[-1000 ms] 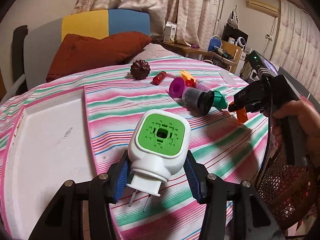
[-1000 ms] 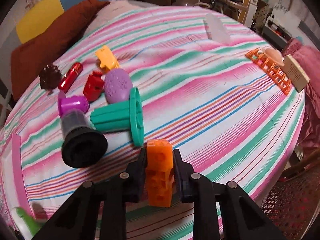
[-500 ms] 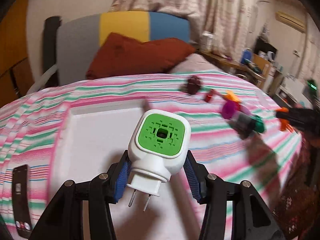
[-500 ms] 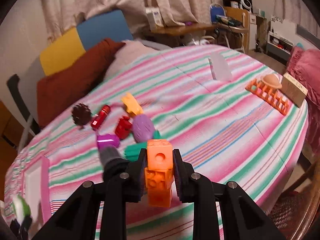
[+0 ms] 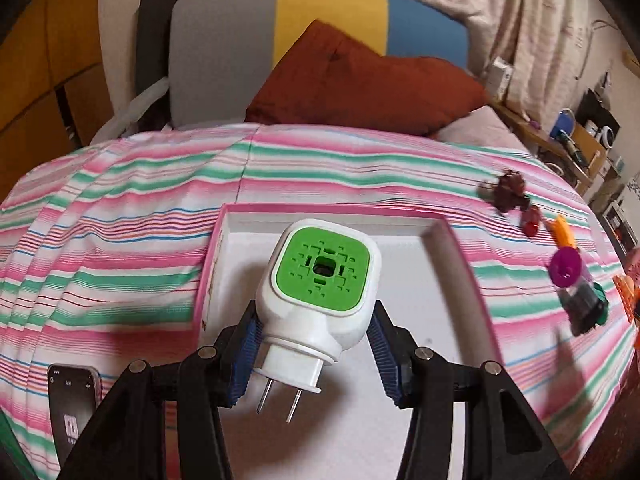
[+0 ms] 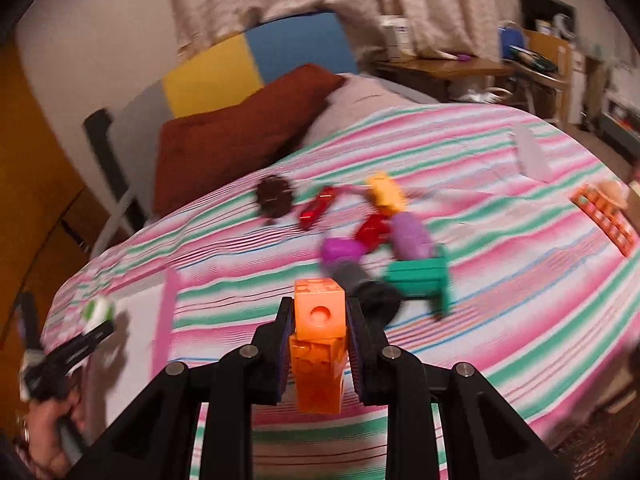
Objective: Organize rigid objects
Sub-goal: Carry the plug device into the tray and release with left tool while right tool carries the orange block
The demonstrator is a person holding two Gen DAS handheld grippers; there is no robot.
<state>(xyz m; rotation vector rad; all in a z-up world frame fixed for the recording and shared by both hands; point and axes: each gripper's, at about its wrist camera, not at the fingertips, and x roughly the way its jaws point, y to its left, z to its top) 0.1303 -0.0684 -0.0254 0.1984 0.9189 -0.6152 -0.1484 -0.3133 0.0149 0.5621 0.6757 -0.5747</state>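
Note:
My left gripper (image 5: 316, 340) is shut on a white plug-in device with a green face (image 5: 320, 292), its two prongs pointing down, held above a white tray with a pink rim (image 5: 452, 276). The right gripper (image 6: 319, 320) is shut on a stack of orange toy blocks (image 6: 319, 340), held above the striped cloth. In the right wrist view, the left gripper (image 6: 96, 320) and the tray (image 6: 170, 300) appear at the left. A cluster of small toys (image 6: 380, 232) lies beyond the orange blocks, blurred.
A phone (image 5: 74, 408) lies on the striped tablecloth left of the tray. A dark brown pillow (image 5: 360, 84) and a colourful chair back stand behind the table. An orange rack (image 6: 604, 216) sits at the right edge. A cluttered desk (image 6: 460, 66) is further back.
The left gripper has swung left with the plug-in device, so the tray now lies under it. The right gripper rose and turned left, keeping the orange blocks.

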